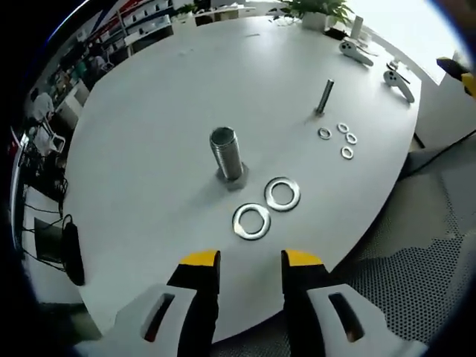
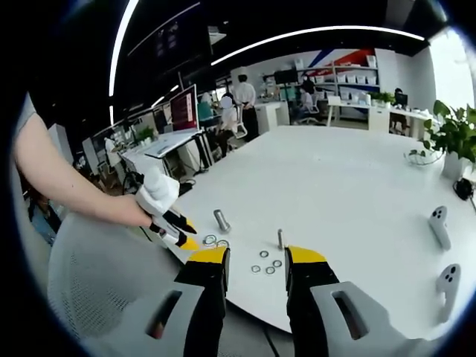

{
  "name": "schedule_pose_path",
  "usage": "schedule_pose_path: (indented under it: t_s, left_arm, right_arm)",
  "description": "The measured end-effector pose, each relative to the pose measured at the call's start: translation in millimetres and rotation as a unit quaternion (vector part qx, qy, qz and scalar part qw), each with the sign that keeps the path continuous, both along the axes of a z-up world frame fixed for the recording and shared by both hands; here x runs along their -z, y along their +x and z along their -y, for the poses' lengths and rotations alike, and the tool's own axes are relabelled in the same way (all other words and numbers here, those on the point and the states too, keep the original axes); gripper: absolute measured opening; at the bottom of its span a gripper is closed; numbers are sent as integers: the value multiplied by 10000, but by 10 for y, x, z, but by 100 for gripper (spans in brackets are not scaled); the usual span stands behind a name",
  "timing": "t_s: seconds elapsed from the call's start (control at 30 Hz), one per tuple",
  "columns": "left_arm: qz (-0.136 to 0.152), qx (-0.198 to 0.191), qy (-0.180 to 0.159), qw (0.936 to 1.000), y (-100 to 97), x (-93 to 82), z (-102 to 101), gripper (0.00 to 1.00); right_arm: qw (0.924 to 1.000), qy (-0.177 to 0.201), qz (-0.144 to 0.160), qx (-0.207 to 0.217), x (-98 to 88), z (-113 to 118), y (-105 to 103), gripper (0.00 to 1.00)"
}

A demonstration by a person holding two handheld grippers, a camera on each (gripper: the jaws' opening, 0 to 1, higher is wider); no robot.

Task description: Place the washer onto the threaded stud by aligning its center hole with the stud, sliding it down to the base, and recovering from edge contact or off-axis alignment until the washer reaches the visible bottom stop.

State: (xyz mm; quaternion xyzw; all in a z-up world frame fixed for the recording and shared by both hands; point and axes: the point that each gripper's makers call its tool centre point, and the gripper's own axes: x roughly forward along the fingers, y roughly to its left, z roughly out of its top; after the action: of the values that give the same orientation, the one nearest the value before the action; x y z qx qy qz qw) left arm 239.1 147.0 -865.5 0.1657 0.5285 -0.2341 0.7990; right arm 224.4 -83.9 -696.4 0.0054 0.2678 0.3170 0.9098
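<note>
1. White and round-edged, the counter carries everything; an open office with desks, shelves and people lies far behind it in the right gripper view.
2. Two large washers lie flat on the counter, side by side and just touching or nearly so: the near-left washer and the far-right washer.
3. Just beyond them stands the thick threaded stud, upright on its hex base, with nothing on its threads.
4. Farther right, a thin stud stands upright, and four small washers lie loosely grouped near its foot.
5. The left tongs hover near the counter's near edge, released, their yellow-tipped jaws apart with nothing between them, just short of the large washers.
6. From the right gripper view, the left tongs show at the left, gripped by a person's hand with a bare forearm, their yellow tips pointing at the large washers and the thick stud.
7. The right tongs are held back from the counter's edge, also released and carrying nothing.
8. Two white handheld controllers rest at the counter's far right.
9. A potted plant stands at the counter's far end.
10. Mesh chair backs sit beside the counter's near edge.
</note>
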Motion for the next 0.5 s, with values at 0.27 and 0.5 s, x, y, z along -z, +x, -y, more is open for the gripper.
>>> schedule_pose_path:
  t_s: [0.27, 0.5]
  left_arm:
    - [-55, 128, 133, 9998, 3, 81, -10, 31]
    - [-23, -96, -65, 9999, 56, 82, -6, 29]
  right_arm:
    - [10000, -38, -63, -27, 22, -7, -14, 32]
    - [9999, -89, -116, -60, 49, -14, -24, 32]
